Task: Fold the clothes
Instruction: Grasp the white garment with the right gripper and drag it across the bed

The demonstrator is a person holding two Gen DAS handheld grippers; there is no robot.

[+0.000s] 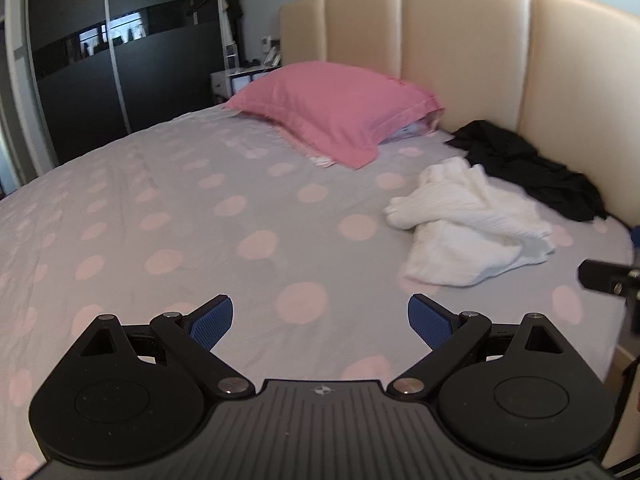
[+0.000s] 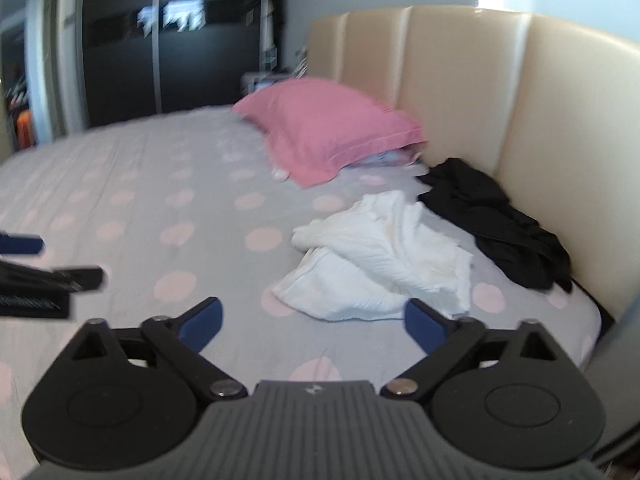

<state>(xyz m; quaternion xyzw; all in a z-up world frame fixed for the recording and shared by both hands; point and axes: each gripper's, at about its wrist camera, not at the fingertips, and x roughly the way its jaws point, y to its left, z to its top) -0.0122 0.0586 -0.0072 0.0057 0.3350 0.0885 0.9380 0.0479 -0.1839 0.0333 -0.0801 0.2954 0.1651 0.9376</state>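
A dark wardrobe (image 1: 120, 52) closes off the far left, beyond the bed's far edge. The bed (image 1: 160, 208), in a grey sheet with pink dots, lies bare and wide across its left and middle. The left gripper (image 1: 320, 322) hangs over this open stretch, jaws spread wide and empty. A pink pillow (image 1: 336, 108) sits against the cream headboard (image 1: 460, 52). Further right, the crumpled white garment (image 2: 380, 256) lies just ahead of the right gripper (image 2: 314, 320), whose jaws also stand apart, holding nothing. The black garment (image 2: 496, 220) lies just beside it, bunched against the headboard near the bed's right edge.
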